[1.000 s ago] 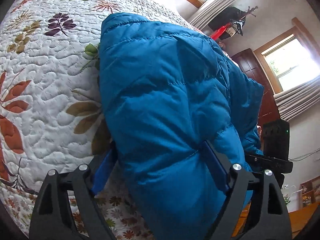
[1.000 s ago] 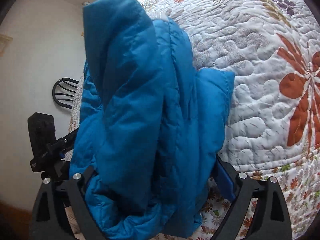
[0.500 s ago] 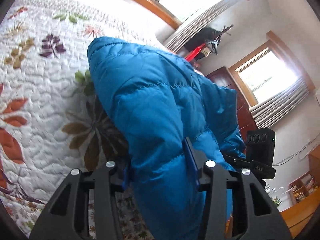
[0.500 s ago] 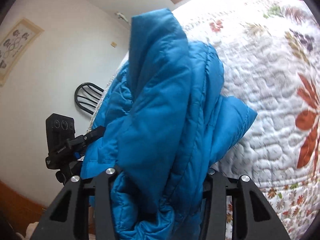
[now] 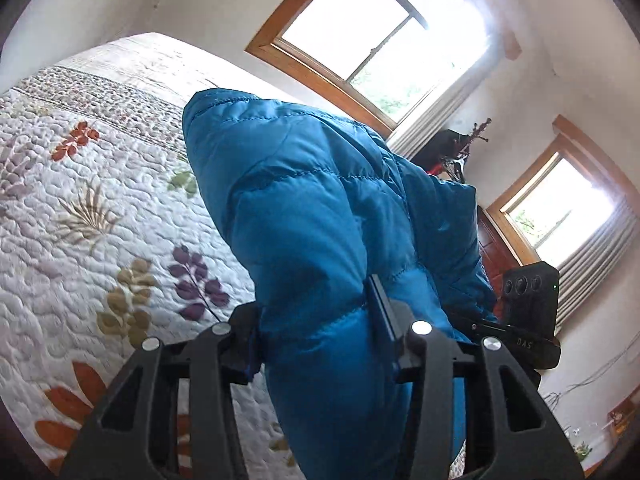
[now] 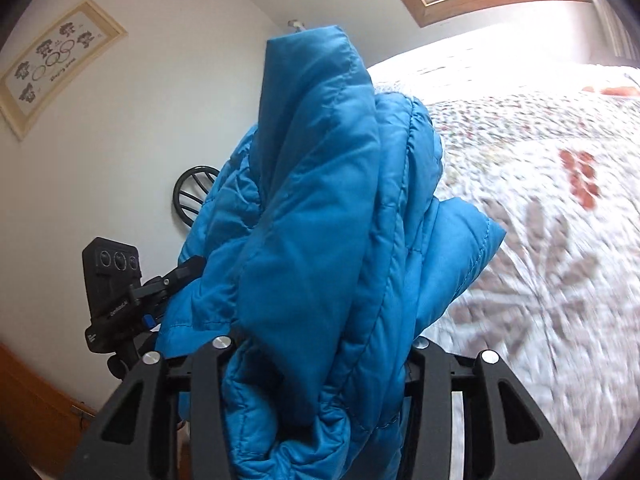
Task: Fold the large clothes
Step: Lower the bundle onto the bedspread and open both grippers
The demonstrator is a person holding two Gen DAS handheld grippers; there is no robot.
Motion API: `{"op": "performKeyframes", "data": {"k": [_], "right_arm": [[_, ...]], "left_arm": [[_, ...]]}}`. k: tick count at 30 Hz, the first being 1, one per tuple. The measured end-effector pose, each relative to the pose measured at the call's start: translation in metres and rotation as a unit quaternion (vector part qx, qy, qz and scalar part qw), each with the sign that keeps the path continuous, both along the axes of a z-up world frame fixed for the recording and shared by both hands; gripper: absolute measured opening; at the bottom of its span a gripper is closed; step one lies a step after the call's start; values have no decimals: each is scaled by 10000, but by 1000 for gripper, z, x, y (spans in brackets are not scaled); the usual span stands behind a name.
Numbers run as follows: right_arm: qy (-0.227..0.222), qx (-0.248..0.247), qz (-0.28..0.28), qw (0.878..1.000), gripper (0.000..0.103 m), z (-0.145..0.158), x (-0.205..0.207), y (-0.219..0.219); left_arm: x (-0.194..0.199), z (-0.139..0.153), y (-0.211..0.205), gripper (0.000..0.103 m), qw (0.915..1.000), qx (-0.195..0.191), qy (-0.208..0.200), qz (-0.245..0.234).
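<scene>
Sunlit bedroom: two windows stood at twelve and three o'clock, and a quilted bed lay below. One blue jacket hung bunched above it, pinched at two spots, apparently so it could be carried across and laid over as a fold. Left tongs and right tongs, two in all, were clamped on its padding at six o'clock.

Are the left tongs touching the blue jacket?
Touching. In the left wrist view the left tongs are closed on the blue jacket, and the padding bulges around both fingers.
</scene>
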State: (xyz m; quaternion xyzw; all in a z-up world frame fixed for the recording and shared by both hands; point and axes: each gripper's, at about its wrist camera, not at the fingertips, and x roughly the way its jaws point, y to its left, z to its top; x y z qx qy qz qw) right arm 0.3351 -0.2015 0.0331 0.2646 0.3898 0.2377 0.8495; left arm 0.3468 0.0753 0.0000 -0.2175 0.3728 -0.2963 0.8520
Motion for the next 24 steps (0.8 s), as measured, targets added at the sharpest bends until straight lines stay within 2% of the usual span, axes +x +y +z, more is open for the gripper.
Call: {"op": "performKeyframes", "data": {"k": [4,7,9,12,18,21,22,24], "right_arm": [[184,52,69,9998,45,-25,58,15],[474,52,41,9989,45,-55,89,21],[785,83,-37,9969,47,-81,105,22],[860,459,-64,9952,50,-103,108,16],[1040,257,-139,9941,65,-93,94,15],[981,22,-198,9950,71,-75,82,10],[964,7,-216,9951,71,-71,78,8],[918,31,-255,9954,72,-65,64,1]], "left_arm": [[47,-17,16,45,9993,180,173,262],[83,-42,24,45,9977,348,448,359],[101,-64,23,48,9949,603,719,368],[102,-74,25,53,9956,754,486,277],[91,-59,25,62,9902,1162,643,441],[70,-43,28,66,9862,1462,526,579],[61,-38,28,70,9858,1510,457,580],[40,-31,27,73,9837,1655,361,603]]}}
